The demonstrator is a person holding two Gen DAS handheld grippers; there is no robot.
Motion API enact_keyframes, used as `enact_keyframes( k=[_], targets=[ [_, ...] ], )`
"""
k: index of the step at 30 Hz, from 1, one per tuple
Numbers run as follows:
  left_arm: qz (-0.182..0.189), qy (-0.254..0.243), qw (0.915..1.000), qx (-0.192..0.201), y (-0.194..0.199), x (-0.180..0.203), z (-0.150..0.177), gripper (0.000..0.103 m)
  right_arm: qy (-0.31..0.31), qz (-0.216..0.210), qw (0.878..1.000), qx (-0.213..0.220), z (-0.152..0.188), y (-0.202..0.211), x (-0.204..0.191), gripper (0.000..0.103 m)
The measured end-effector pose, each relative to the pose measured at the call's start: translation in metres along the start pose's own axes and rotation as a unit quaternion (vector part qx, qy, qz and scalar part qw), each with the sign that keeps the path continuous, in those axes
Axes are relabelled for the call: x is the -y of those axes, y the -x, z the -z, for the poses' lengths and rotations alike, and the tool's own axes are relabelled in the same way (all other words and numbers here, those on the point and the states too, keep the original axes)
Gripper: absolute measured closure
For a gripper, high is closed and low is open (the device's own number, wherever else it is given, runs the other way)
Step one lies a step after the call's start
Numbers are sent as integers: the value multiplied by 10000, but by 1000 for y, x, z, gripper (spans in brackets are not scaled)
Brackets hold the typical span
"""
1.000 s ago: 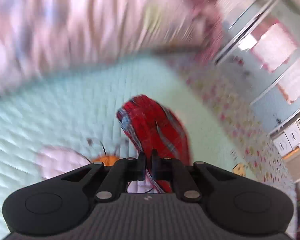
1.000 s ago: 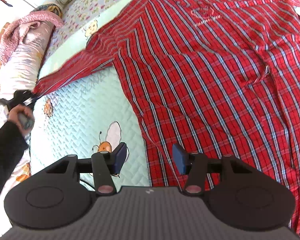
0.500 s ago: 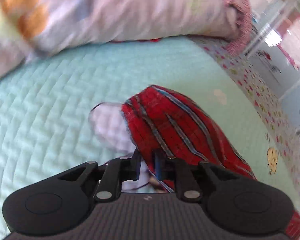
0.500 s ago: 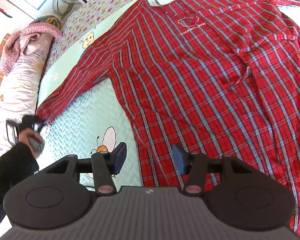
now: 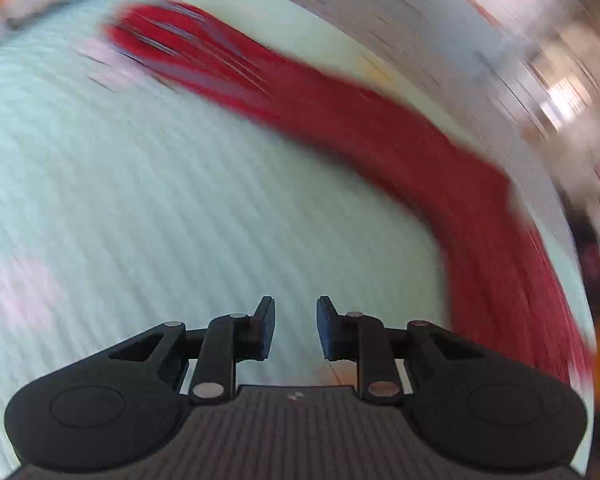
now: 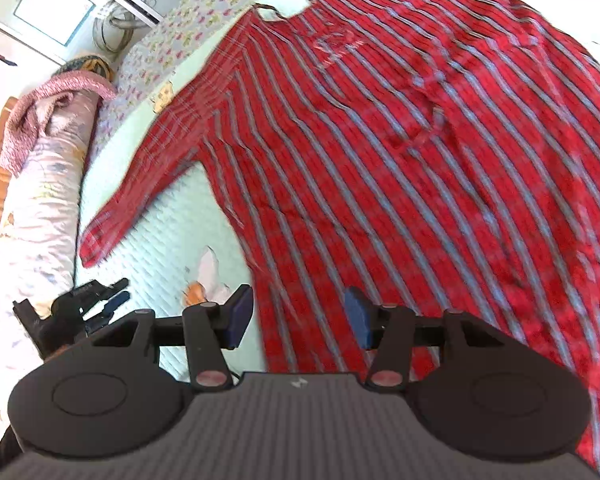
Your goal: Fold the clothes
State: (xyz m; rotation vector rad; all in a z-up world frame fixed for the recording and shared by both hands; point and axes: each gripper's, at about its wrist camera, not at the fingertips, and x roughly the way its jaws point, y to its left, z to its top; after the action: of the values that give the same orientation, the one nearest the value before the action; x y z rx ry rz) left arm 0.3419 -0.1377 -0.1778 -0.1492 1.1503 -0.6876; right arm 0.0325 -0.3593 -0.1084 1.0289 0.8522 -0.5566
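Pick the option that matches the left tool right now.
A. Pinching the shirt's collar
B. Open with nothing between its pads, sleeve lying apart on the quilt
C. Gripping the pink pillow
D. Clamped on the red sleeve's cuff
B: the left tool has just been opening, only quilt shows between its pads, and the sleeve lies ahead of it.

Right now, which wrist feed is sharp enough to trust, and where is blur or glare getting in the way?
Left wrist view: heavy motion smear; the red sleeve and quilt are streaks, only the left claw reads crisp, open and empty. Right wrist view: mostly sharp, mild blur on the plaid shirt, fisheye bending at the edges, bright washout top right; right claw clear.
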Motion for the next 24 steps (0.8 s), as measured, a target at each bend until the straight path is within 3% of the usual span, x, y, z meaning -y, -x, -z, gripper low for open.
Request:
enact_keyframes(
  k=[4,8,11,15,17,19,21,24],
  targets=[
    [455,-612,9932,-878,10,54,85,78,-178,42,9995,-255,13,15,37,50],
    [458,-641,9908,-1101,38,73,143,78,-75,-236,9974,-670,31,30,71,50],
    [31,-565,9942,-912,75,63,171,78,211,-451,9935,-1026,46,41,92,50],
    [-935,-516,9923,-635,155,49,213,78,1060,-806,9814,-1385,62,65,106,50],
    [-1330,-590,9870,-678,192,48,235,78,1903,-846,9653,-1577,71,79,101,50],
    [-1478,-635,9830,-883,217,51,260,78,2588,-851,9468,-1716,82,90,95,50],
    [-1392,-666,9810,-1173,229,61,282,73,3231,-854,9243,-1842,93,101,88,50],
    [-905,-547,9824,-1539,222,71,312,69,3905,-790,8954,-1987,116,107,83,49]
  ],
)
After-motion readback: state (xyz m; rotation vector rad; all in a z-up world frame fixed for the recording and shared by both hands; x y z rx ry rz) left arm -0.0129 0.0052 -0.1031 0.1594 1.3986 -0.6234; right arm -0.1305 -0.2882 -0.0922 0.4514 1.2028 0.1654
